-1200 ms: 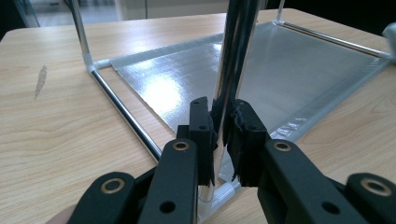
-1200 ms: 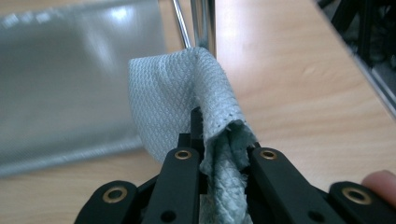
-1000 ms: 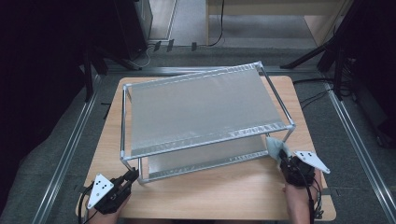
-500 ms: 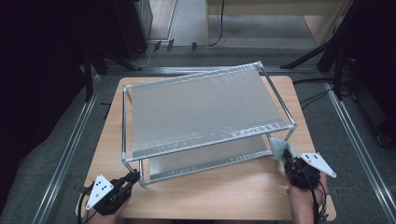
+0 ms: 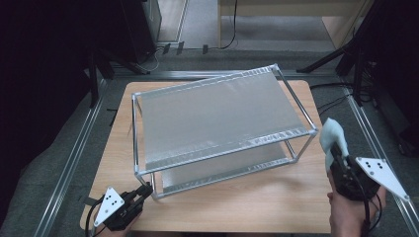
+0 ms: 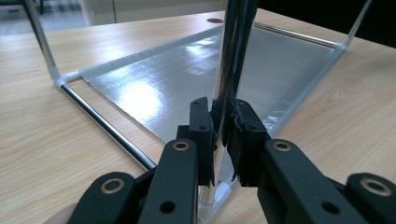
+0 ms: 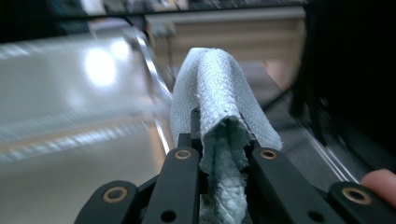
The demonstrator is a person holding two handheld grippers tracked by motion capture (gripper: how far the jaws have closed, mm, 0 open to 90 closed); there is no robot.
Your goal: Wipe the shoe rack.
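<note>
Cloth (image 7: pixel 224 98), pale blue and folded, is pinched in our right gripper (image 5: pixel 341 157) beside the metal rack's (image 5: pixel 217 116) right corner. Our left gripper (image 6: pixel 223 140) clamps the rack's front-left post (image 6: pixel 231 56). Bare wooden table (image 5: pixel 247 207) lies open in front.

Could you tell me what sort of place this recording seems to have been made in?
Probably a lab or recording workspace: a bare wooden table carries a two-tier metal rack, stands' legs and cables sit on the grey floor, and the surroundings are dark.
</note>
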